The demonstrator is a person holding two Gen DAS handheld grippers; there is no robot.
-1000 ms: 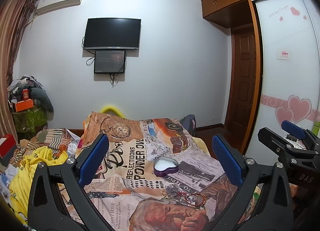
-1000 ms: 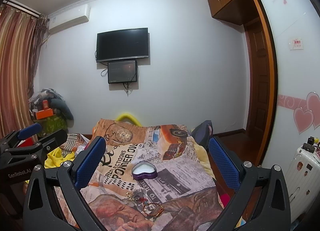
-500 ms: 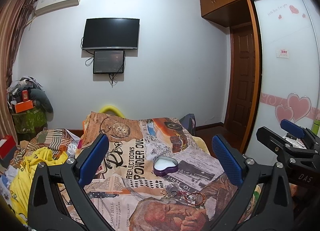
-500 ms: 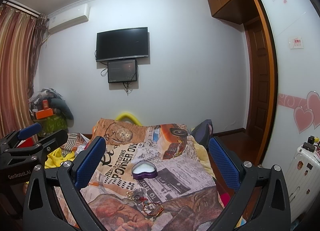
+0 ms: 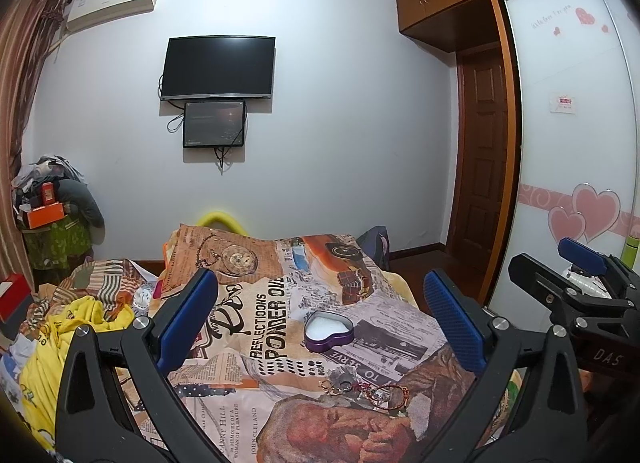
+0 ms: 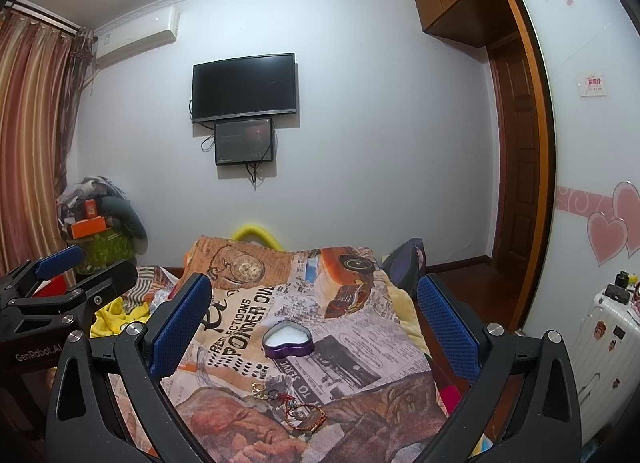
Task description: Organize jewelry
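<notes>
Nothing of note has shifted against the earlier frames: both tools hang in the same raised positions above the foot of the bed, and the jewelry has not been disturbed. Left hand-held gripper (image 5: 320,315) stands wide and empty. Right hand-held gripper (image 6: 314,315) likewise stands wide, holding nothing.

Nearest, a small cluster of jewelry (image 5: 366,389) lies on the newspaper-print bedspread (image 5: 256,311): gold-toned rings, a darker ring, and a red cord bracelet (image 6: 310,415) with small charms, loosely tangled together. Just beyond, apart from the cluster, sits an open purple heart-shaped tin (image 5: 329,331) with a white lining, apparently empty.

Judgement: the task is at its outset, approach stage. The next move calls for one tool to descend on a single piece and narrow finely; thin rings on soft cloth may slip or snag the cord.

Farther off, a wall-mounted television (image 5: 218,67).
</notes>
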